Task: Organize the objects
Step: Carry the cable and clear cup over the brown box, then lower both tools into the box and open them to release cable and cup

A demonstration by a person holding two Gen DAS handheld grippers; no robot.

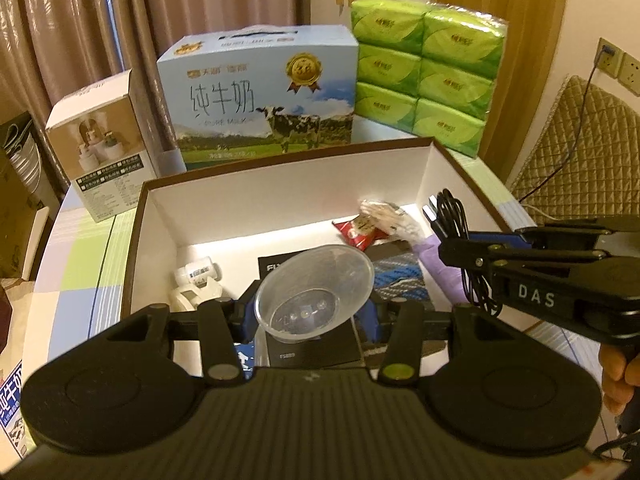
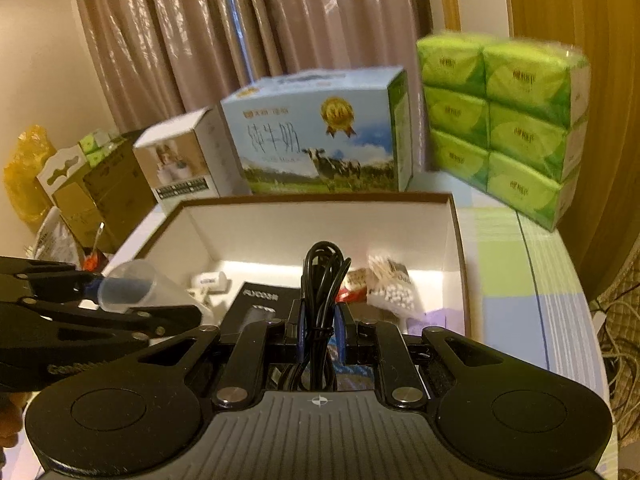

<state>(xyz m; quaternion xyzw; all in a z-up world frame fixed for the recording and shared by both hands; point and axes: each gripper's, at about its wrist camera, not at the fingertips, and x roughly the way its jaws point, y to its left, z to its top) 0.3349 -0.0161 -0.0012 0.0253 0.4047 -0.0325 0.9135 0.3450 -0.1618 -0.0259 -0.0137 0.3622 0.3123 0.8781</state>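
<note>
Clear plastic cup (image 1: 316,294) sits clamped between left tongs (image 1: 310,312) above box (image 1: 280,196).

Warm, dim yellowish indoor light. Brown-mauve curtains (image 2: 192,40) across the back, glossy folds, hanging behind the desk (image 1: 84,248). Desk covered with a pastel checked cloth: green, blue, white blocks. Wooden panel or door (image 1: 500,40) at back right, orange-brown. Wall sockets (image 1: 620,66) on the right wall, one with a plug and a cable running down. Quilted tan chair back (image 1: 580,152) just beside the desk's right edge. Cream wall at far left in right wrist view, cardboard boxes (image 2: 104,192) and a yellow plastic bag (image 2: 28,172) stacked below it.
</note>
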